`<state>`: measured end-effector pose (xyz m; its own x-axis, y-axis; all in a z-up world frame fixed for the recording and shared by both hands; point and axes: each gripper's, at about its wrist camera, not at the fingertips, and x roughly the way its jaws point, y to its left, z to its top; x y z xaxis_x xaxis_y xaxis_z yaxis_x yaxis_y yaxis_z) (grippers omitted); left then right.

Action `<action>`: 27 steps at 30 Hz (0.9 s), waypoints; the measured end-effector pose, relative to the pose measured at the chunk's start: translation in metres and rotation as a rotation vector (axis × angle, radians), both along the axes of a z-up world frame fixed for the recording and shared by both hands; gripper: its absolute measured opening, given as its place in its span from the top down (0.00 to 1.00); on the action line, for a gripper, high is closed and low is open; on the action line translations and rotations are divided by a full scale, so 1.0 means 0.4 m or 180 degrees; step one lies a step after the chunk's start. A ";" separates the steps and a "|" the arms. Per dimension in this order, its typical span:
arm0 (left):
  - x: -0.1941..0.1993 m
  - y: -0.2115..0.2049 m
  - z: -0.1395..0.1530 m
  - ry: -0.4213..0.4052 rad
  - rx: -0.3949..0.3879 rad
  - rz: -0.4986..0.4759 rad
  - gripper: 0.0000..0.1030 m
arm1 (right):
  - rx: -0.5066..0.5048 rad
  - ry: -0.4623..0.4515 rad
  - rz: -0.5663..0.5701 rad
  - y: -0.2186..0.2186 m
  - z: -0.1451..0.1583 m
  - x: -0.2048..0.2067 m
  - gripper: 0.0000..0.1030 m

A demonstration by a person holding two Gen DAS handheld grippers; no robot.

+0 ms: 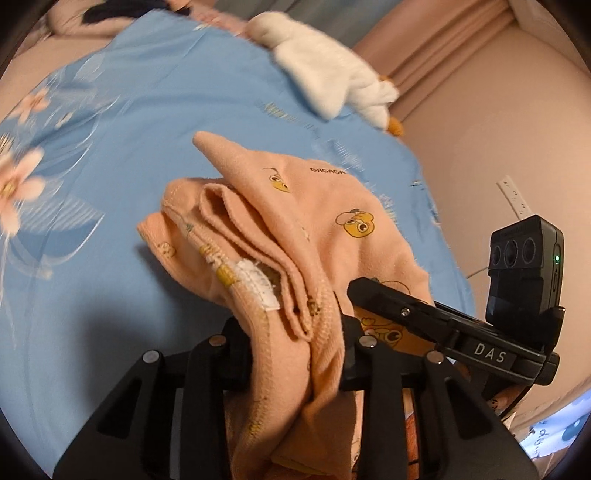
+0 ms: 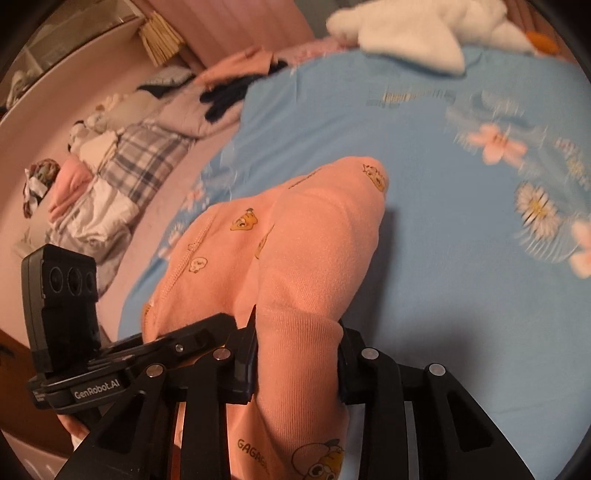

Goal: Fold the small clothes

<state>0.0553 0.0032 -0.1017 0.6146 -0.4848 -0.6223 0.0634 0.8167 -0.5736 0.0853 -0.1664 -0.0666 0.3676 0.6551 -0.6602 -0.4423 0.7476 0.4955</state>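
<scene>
A small peach garment point(image 1: 295, 229) printed with yellow cartoon ducks hangs bunched over a blue floral bedsheet point(image 1: 110, 147). My left gripper point(image 1: 295, 354) is shut on its ribbed waistband, where a white label shows. My right gripper point(image 2: 295, 365) is shut on another ribbed end of the same garment point(image 2: 306, 240), which drapes forward from the jaws. The other gripper's black body point(image 1: 443, 325) shows at the right of the left wrist view, close beside the cloth.
A white plush goose point(image 1: 332, 77) lies at the far edge of the bed; it also shows in the right wrist view point(image 2: 417, 33). Piles of folded clothes and a plaid blanket point(image 2: 140, 158) lie to the left of the sheet point(image 2: 443, 295).
</scene>
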 end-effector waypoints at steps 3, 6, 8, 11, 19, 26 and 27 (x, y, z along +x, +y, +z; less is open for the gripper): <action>0.039 -0.043 0.022 -0.0112 0.0080 -0.0093 0.69 | -0.0040 -0.0157 -0.0131 -0.035 0.020 0.016 0.67; 0.090 -0.089 0.018 -0.0143 0.0172 -0.0153 0.69 | -0.0077 -0.0214 -0.0275 -0.068 0.017 0.038 0.67; 0.117 -0.108 0.001 -0.0090 0.0227 -0.0190 0.69 | -0.0090 -0.0180 -0.0362 -0.091 -0.001 0.057 0.67; 0.147 -0.132 -0.032 0.0052 0.0300 -0.0217 0.68 | -0.0154 -0.0076 -0.0428 -0.114 -0.038 0.083 0.67; 0.159 -0.140 -0.072 0.0360 0.0538 -0.0183 0.42 | -0.0628 0.0137 -0.0570 -0.128 -0.109 0.104 0.48; 0.102 -0.096 0.059 0.0085 0.0522 0.0045 0.09 | -0.0754 -0.0310 -0.0697 -0.157 -0.017 0.062 0.22; 0.090 -0.091 0.081 0.0029 0.0495 0.0063 0.00 | -0.0756 -0.0416 -0.0727 -0.163 0.009 0.046 0.19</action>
<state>0.0911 -0.0331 -0.0693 0.6171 -0.3699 -0.6945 0.0418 0.8968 -0.4405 0.1038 -0.2317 -0.0630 0.5783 0.3801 -0.7218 -0.2987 0.9220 0.2463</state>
